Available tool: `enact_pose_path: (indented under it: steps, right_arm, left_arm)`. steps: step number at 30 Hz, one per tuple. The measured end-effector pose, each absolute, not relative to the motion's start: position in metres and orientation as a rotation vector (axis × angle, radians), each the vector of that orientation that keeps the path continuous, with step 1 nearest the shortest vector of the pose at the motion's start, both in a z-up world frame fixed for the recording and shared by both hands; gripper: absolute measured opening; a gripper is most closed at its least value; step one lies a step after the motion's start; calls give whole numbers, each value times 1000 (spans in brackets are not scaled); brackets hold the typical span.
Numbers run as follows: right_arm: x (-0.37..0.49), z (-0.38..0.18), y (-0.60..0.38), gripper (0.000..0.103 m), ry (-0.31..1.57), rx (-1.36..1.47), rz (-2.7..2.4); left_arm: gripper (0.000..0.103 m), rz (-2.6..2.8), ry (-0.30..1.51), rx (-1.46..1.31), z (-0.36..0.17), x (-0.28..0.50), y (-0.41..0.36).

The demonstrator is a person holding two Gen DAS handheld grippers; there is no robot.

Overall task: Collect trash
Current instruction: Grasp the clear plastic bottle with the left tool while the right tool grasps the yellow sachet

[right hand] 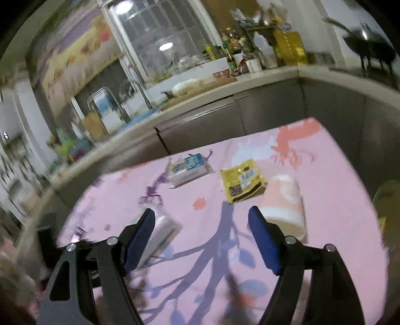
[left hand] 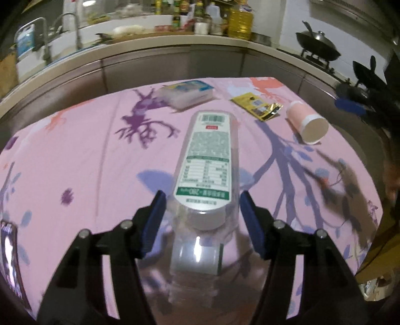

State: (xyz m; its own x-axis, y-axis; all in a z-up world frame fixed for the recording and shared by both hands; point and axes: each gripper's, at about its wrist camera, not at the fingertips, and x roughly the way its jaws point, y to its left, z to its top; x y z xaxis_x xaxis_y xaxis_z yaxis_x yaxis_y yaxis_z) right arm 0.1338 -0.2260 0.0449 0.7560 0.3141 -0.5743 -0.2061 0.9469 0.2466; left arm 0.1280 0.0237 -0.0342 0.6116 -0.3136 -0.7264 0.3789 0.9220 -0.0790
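A clear plastic bottle (left hand: 207,160) with a white and green label lies lengthwise between my left gripper's blue pads, base pointing away. My left gripper (left hand: 203,197) is shut on its sides near the shoulder. On the pink printed tablecloth (left hand: 87,150) beyond it lie a pink paper cup (left hand: 306,122) on its side, a torn yellow wrapper (left hand: 257,105) and a tissue pack (left hand: 186,93). My right gripper (right hand: 202,212) hangs open over the cloth with nothing between its fingers. The cup (right hand: 285,207) lies just right of its right finger, the wrapper (right hand: 243,181) beyond. The bottle (right hand: 162,233) shows blurred behind its left finger.
A kitchen counter (left hand: 150,47) with a sink and tap (left hand: 72,27), sauce and oil bottles (left hand: 240,22) runs behind the table. A wok (left hand: 317,45) sits on the stove at the right. A phone (left hand: 8,257) lies at the table's left edge.
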Motion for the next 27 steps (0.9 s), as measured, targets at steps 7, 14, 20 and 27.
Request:
enact_pose_path:
  steps: [7, 14, 20, 27]
  right_arm:
    - [262, 30, -245, 45, 951, 169, 278]
    - [327, -11, -275, 44, 1108, 308, 314]
    - [353, -26, -291, 44, 1153, 339, 371]
    - [368, -38, -295, 44, 1174, 344, 475]
  left_arm:
    - [81, -350, 793, 99, -23, 138, 14]
    - [83, -354, 833, 107, -30, 154, 0]
    - [83, -329, 854, 96, -39, 159, 6]
    - [82, -329, 852, 59, -41, 159, 19]
